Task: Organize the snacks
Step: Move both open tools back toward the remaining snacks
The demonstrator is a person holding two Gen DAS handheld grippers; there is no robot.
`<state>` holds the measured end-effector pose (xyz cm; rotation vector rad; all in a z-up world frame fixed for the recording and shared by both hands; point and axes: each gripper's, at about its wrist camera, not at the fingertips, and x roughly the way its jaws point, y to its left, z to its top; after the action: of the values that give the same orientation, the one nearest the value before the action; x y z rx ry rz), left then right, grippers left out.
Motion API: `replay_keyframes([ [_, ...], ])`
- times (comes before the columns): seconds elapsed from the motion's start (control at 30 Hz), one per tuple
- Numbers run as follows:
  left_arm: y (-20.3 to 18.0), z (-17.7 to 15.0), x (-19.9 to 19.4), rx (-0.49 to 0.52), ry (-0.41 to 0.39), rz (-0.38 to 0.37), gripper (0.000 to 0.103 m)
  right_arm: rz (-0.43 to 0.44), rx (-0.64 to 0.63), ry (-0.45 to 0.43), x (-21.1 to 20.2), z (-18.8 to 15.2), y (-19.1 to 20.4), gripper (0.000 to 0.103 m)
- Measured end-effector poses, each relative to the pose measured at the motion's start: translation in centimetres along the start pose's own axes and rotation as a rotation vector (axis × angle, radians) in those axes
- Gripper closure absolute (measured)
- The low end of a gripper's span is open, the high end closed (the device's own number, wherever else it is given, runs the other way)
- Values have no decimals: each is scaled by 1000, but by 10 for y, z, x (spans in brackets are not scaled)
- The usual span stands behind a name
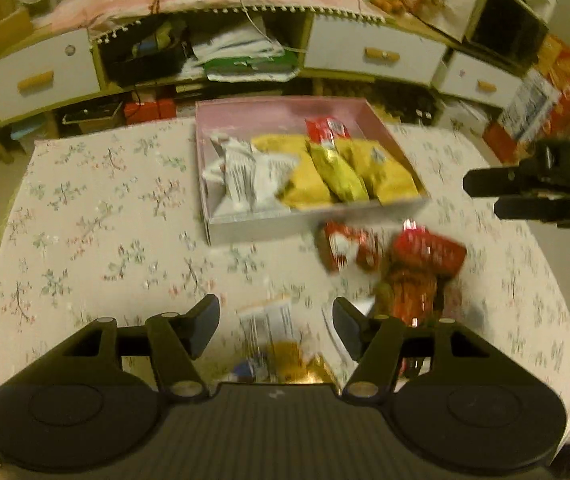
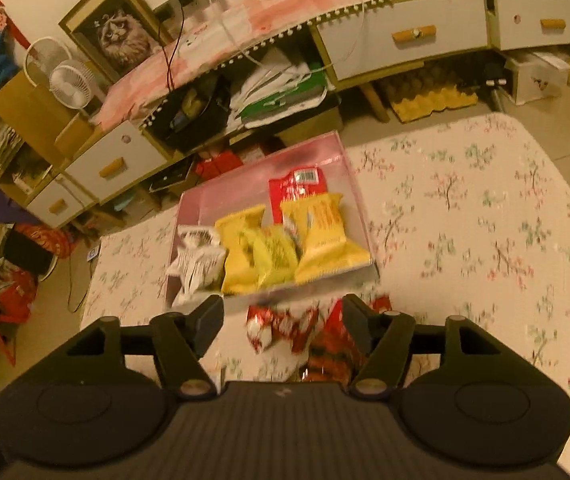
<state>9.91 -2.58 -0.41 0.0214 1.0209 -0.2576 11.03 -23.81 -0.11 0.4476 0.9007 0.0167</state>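
Note:
A shallow pink box (image 1: 253,229) (image 2: 241,192) lies on the flowered tablecloth. In it are white packets (image 1: 253,176), yellow packets (image 1: 381,172) (image 2: 325,240) and a red packet (image 1: 327,130) (image 2: 297,188). Loose red snack packets (image 1: 425,254) (image 2: 281,326) lie on the cloth just in front of the box. My left gripper (image 1: 275,322) is open above a blurred white and yellow packet (image 1: 271,320), and its pads do not touch it. My right gripper (image 2: 283,318) (image 1: 481,196) is open over the red packets.
The table (image 1: 97,208) (image 2: 465,208) is low, with its edges at the left and right. Behind it stands a long cabinet with white drawers (image 1: 373,54) (image 2: 413,36) and an open shelf full of papers. Boxes and clutter lie on the floor around it.

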Motion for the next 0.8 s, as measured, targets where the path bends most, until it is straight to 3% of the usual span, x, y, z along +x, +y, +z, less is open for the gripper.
replay_keyframes([
  [0.27, 13, -21, 31, -1, 114, 49, 33, -13, 11, 86, 2, -16, -12, 39],
  [0.43, 15, -30, 41, 45, 134, 82, 33, -1, -26, 121, -3, -29, -13, 29],
  [0.6, 10, -42, 51, 121, 144, 134, 32, -24, -20, 182, 7, -45, -21, 29],
  [0.73, 3, -51, 62, 162, 148, 209, 32, -110, -4, 224, 23, -62, -25, 29],
  [0.8, 2, -51, 63, 166, 132, 203, 33, -152, -5, 252, 31, -71, -25, 29],
])
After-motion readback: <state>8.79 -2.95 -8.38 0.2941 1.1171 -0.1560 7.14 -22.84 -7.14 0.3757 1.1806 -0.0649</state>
